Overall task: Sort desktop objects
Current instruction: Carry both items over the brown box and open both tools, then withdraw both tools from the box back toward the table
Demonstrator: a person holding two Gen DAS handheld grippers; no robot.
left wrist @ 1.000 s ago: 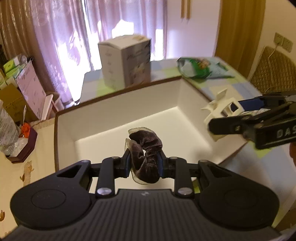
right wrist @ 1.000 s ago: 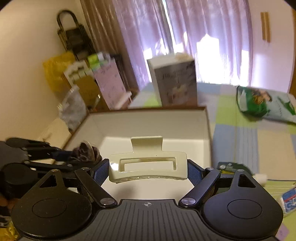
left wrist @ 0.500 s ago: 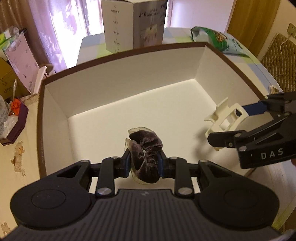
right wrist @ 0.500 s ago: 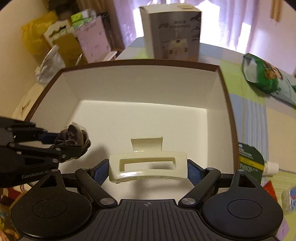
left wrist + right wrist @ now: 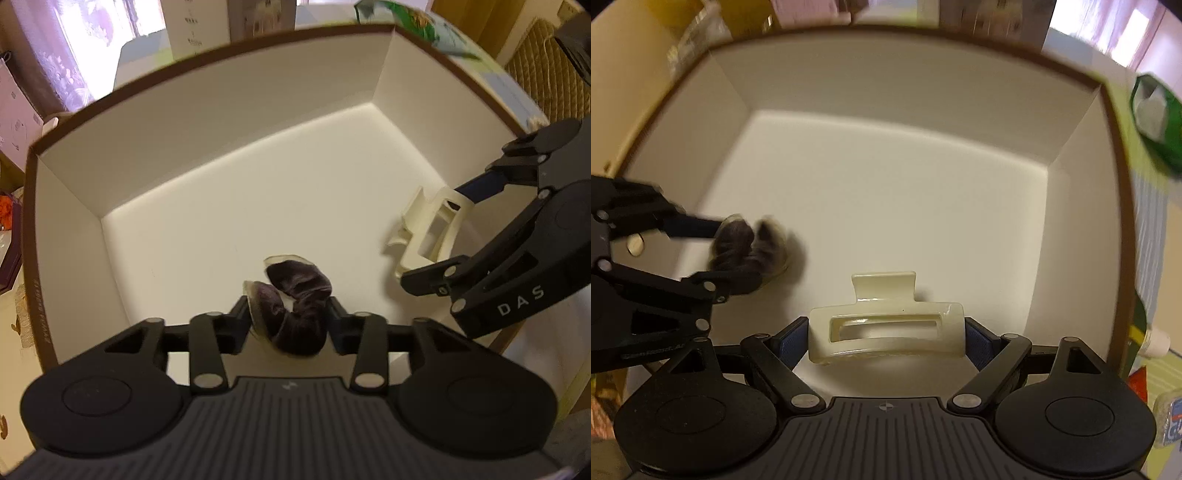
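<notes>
My left claw (image 5: 290, 314) pinches the dark scrunchie (image 5: 295, 295); my right claw (image 5: 886, 332) clamps the cream hair clip (image 5: 886, 325) endwise, the box (image 5: 221, 147) floor at twelve o'clock.

box (image 5: 207, 122) floor: bare between tools | walls hem all sides (top open) | right tool (image 5: 436, 258) beside right wall
</notes>
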